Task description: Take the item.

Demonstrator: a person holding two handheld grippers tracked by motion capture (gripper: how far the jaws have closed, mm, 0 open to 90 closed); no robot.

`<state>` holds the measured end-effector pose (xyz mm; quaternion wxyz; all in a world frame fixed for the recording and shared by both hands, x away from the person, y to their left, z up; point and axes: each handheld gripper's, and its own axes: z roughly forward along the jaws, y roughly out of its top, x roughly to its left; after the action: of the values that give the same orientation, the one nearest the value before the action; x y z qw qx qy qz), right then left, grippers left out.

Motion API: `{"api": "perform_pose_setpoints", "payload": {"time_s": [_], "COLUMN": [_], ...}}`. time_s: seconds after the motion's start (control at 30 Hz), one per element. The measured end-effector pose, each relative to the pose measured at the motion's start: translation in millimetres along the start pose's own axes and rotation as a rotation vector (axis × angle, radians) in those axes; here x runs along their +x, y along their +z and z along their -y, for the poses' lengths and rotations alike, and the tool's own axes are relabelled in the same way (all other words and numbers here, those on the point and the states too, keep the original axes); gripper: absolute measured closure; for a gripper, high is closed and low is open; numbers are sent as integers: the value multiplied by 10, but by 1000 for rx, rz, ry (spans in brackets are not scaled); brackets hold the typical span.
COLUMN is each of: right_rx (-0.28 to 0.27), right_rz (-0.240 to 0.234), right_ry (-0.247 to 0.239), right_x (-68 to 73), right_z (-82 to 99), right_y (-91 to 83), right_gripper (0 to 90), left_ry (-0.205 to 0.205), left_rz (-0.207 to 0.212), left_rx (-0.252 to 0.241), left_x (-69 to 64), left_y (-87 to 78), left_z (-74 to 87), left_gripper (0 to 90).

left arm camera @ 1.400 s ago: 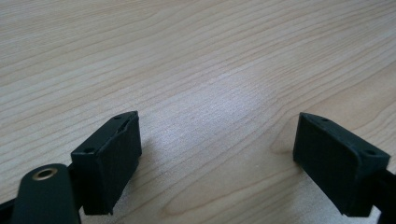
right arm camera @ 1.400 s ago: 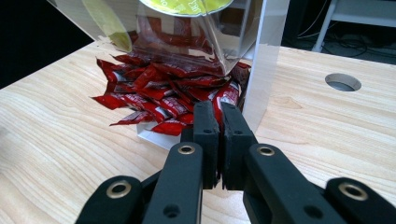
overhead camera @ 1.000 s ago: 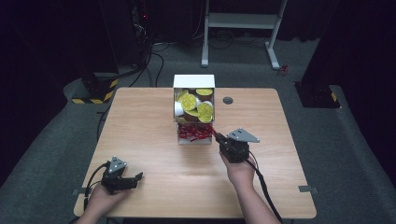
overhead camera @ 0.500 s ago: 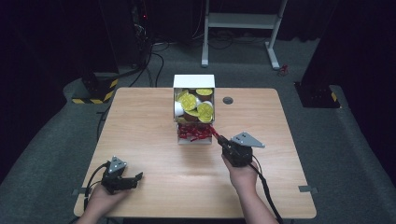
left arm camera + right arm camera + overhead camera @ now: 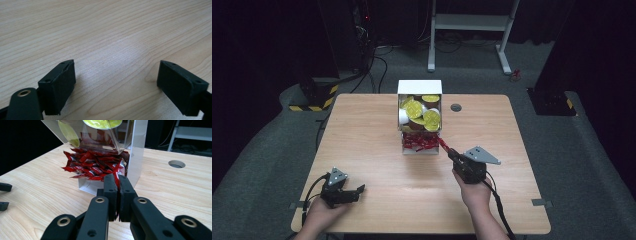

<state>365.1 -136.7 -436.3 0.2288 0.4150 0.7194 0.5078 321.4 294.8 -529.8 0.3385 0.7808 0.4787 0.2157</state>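
Observation:
A white dispenser box [image 5: 419, 87] stands at the table's middle. Its upper part holds yellow-lidded cups [image 5: 414, 108], and its lower tray holds a heap of red packets [image 5: 418, 142] [image 5: 92, 165]. My right gripper [image 5: 450, 151] [image 5: 117, 179] sits just right of the tray's front corner, shut on one red packet [image 5: 443, 144] [image 5: 116, 171] that sticks out past the fingertips. My left gripper [image 5: 358, 190] [image 5: 116, 75] rests near the front left of the table, open, with bare wood between its jaws.
The wooden table [image 5: 362, 130] has a round cable hole [image 5: 456, 107] [image 5: 176, 164] right of the box. The clear upper bin [image 5: 100, 135] overhangs the packets. Dark floor, cables and a white stand [image 5: 472, 22] lie beyond the table.
My right gripper has drawn back from the tray toward the person, with the red packet in it. The left gripper has stayed put.

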Motion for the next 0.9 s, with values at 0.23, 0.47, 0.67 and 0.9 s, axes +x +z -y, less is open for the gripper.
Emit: {"api": "perform_pose_setpoints", "payload": {"time_s": [0.23, 0.47, 0.67, 0.9], "right_rx": [-11, -27, -57, -79], "right_rz": [-5, -11, -17, -35], "right_ry": [6, 15, 32, 38], "right_x": [3, -10, -29, -52], "right_z": [27, 52, 119, 161], "right_y": [-64, -106, -112, -115], "right_gripper": [876, 876, 876, 876], "left_ry": [0, 0, -1, -9], "left_rz": [0, 1, 2, 3], "left_rx": [0, 0, 1, -4], "left_x": [0, 1, 0, -4], "left_y": [0, 0, 0, 2], "left_z": [0, 0, 0, 1], "left_gripper": [156, 157, 156, 157]}}
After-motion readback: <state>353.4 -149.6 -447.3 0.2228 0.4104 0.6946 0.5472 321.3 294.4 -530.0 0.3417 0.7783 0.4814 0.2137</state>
